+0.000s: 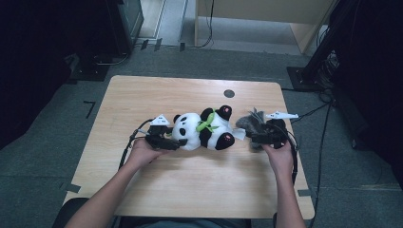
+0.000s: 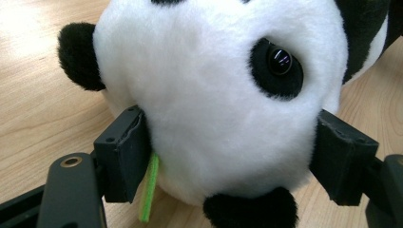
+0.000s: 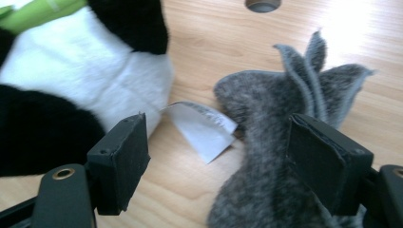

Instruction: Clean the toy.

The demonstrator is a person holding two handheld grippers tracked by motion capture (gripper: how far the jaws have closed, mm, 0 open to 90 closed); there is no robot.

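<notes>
From above, a plush panda lies mid-table, the left gripper at its head, the right gripper by a grey fuzzy piece. The left gripper view shows jaws clamping the panda's white head. In the right gripper view, jaws stand apart, pressing nothing, the grey piece against one pad.

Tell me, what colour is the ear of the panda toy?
Black; the ear shows best in the left gripper view.
</notes>
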